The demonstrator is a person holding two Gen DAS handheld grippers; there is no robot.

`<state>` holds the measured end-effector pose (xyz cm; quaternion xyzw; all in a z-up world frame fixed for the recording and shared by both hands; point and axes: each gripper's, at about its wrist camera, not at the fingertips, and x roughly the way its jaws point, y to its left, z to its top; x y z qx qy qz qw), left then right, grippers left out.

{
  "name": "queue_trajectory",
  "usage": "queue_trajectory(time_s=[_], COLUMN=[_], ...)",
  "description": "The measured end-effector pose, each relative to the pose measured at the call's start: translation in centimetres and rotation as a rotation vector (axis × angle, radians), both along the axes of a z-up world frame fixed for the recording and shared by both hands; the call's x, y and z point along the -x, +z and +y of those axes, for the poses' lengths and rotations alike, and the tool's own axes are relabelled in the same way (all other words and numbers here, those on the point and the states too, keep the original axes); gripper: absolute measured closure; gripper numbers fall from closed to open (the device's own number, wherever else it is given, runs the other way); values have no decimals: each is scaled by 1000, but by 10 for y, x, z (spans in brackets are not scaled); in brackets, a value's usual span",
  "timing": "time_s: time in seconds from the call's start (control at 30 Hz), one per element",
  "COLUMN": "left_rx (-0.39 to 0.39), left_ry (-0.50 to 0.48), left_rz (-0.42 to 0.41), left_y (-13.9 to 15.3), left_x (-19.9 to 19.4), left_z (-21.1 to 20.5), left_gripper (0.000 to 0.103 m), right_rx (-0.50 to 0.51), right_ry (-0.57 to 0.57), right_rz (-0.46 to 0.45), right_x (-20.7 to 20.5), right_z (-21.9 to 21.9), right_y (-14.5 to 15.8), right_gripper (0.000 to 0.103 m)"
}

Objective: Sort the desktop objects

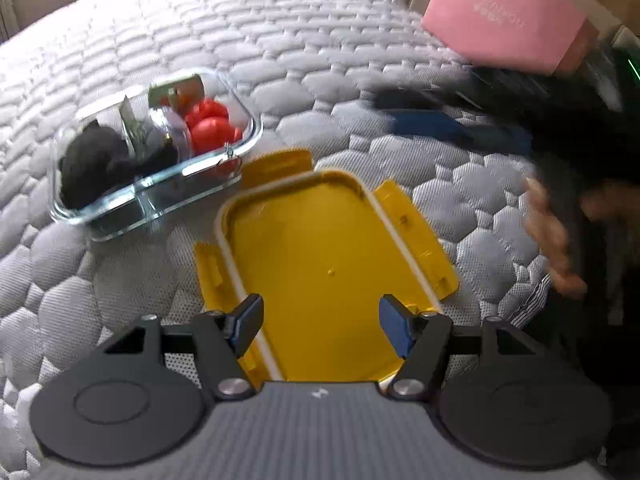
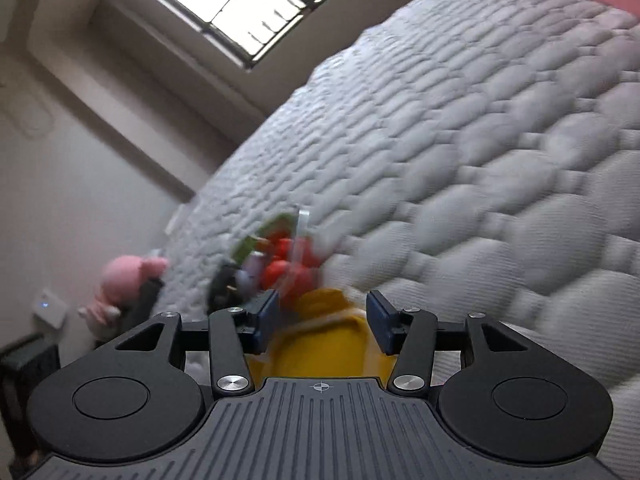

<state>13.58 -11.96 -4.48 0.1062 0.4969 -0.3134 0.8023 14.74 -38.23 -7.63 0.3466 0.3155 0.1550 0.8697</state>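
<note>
Two grippers, both mine, both empty. Left gripper (image 1: pixel 322 330): jaws apart, nothing between the pads, hanging over the near end of the yellow lid (image 1: pixel 320 256). Right gripper (image 2: pixel 322 316): jaws apart, nothing held, aimed low across the mattress (image 2: pixel 480 160) toward the same lid (image 2: pixel 320 344); that view is blurred. Lid: lies inner face up on the mattress, four latch flaps splayed outward, long axis running from my left gripper away toward the glass container (image 1: pixel 156 152), tilted a little left in the left wrist view. Container: just beyond the lid's far left corner, open, holding red tomato-like pieces (image 1: pixel 210 126), a black soft item (image 1: pixel 94 162) and some smaller bits I cannot identify. Step in hand, as I judge it: contents are sorted in, lid not yet on. Next move calls for gripping the lid by an edge, turning it over, and squaring it to the container's rim.
</note>
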Motion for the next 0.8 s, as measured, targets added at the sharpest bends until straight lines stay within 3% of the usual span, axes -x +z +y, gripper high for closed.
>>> queue_trajectory(time_s=[0.1,0.17,0.33,0.43,0.57,0.63,0.73,0.8], left_rx=[37,49,44,39,43,45,48,55], left_ry=[3,27,76,112,125,121,121,123], left_rz=[30,55,55,47,24,8,13,14], left_y=[-2,-5,-8,-11,-11,-10,-11,-10], left_x=[7,7,5,-4,-10,-8,-8,-8], left_z=[5,11,34,45,48,50,52,51], left_gripper=[32,32,32,32,32,29,29,29], right_rx=[-22,-36,-2,98,83,125,198,186], right_ry=[63,85,86,62,62,59,53,78], right_rz=[-14,12,116,157,163,116,13,-1], right_x=[-54,-97,-174,-178,-173,-165,-148,-142], right_z=[40,66,112,121,118,121,127,133], right_y=[13,11,-8,-20,-19,-7,14,17], right_gripper=[51,71,80,82,86,78,78,78])
